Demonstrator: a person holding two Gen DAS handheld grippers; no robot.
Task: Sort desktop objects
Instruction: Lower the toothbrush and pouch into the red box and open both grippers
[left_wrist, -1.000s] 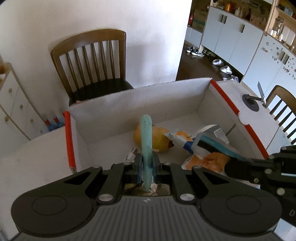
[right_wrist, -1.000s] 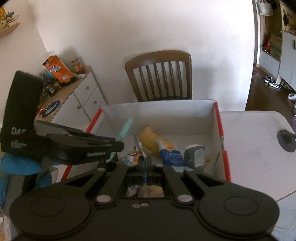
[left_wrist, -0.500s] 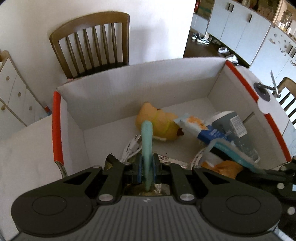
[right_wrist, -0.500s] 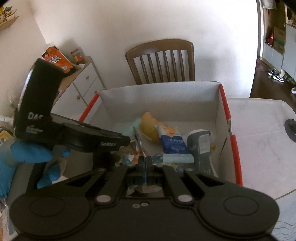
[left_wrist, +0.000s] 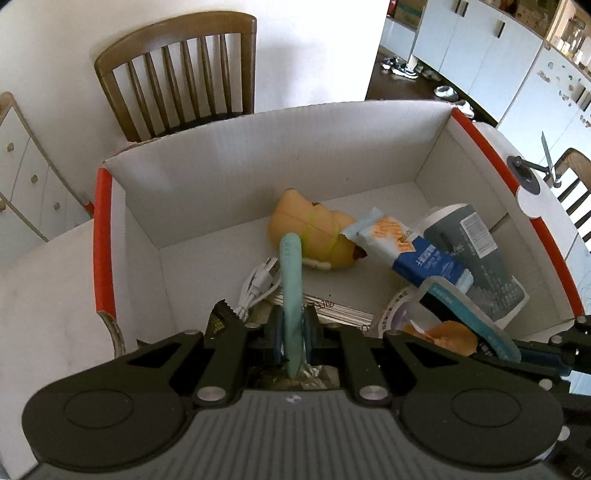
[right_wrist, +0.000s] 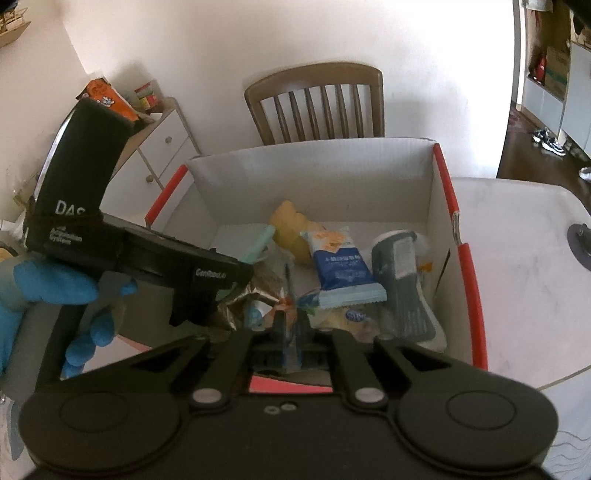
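Left gripper (left_wrist: 291, 334) pinched tight on a teal stick-shaped thing (left_wrist: 291, 280), sticking straight out over the white cardboard box (left_wrist: 258, 155), probably so it drops in without clipping the wall. Right gripper (right_wrist: 291, 341) clamped on a thin bluish wrapper edge (right_wrist: 289, 347), low over the front of the same box, likely for the same reason. Already in there: yellow plush toy (left_wrist: 310, 236), blue-and-white snack pack (left_wrist: 413, 251), grey pouch (left_wrist: 476, 258), white cable (left_wrist: 256, 284). Looks like a dump-everything-in-one-box kind of sort. Releasing next seems the obvious move, though the pile near the right side could get cramped.
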